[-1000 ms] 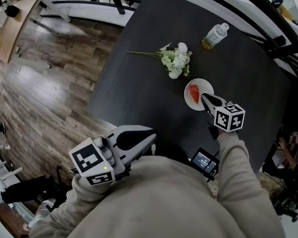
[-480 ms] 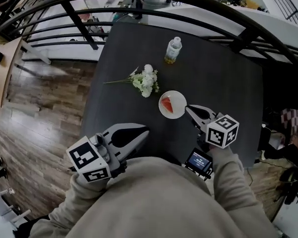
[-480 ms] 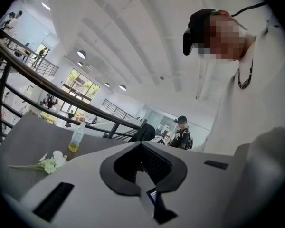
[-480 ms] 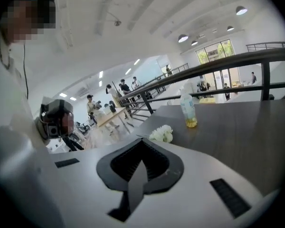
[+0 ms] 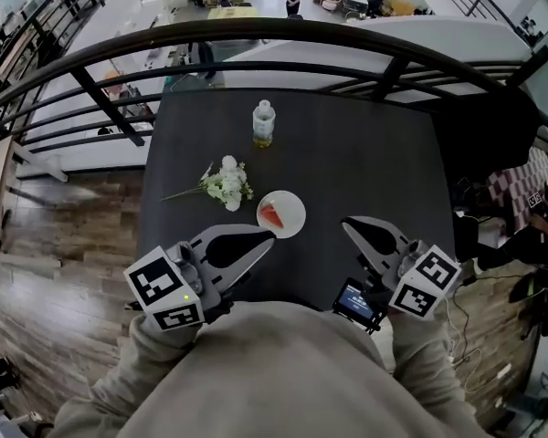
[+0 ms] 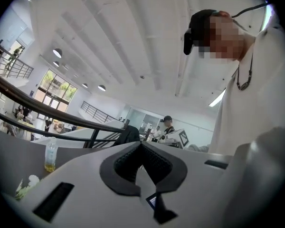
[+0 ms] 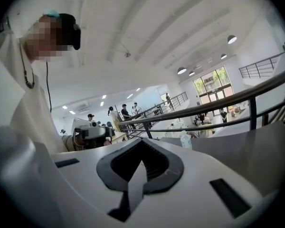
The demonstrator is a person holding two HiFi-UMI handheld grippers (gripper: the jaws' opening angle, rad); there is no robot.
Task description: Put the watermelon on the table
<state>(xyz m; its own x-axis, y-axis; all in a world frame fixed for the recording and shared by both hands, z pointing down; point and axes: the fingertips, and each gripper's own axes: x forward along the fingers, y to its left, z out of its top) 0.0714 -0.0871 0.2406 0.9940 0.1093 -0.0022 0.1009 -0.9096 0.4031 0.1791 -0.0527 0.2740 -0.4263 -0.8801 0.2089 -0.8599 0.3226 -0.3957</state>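
Observation:
A red watermelon slice (image 5: 271, 215) lies on a small white plate (image 5: 292, 210) near the middle of the dark table (image 5: 374, 162). My left gripper (image 5: 268, 237) is held near my chest, with its tip just short of the plate and its jaws shut on nothing. My right gripper (image 5: 347, 222) is to the right of the plate, apart from it, also shut and empty. In the left gripper view (image 6: 141, 144) and the right gripper view (image 7: 141, 141) the jaws meet at their tips, and neither view shows the plate.
White flowers (image 5: 224, 183) lie left of the plate, and a clear bottle (image 5: 263, 123) stands farther back. The same bottle (image 6: 50, 154) (image 7: 185, 140) shows in both gripper views. A small screen device (image 5: 356, 303) sits by my right wrist. A curved black railing (image 5: 283, 33) rings the table's far side.
My right gripper has drawn back from the plate toward my body and risen, leaving the slice on the plate. The left gripper has lifted a little. The head view has tilted up.

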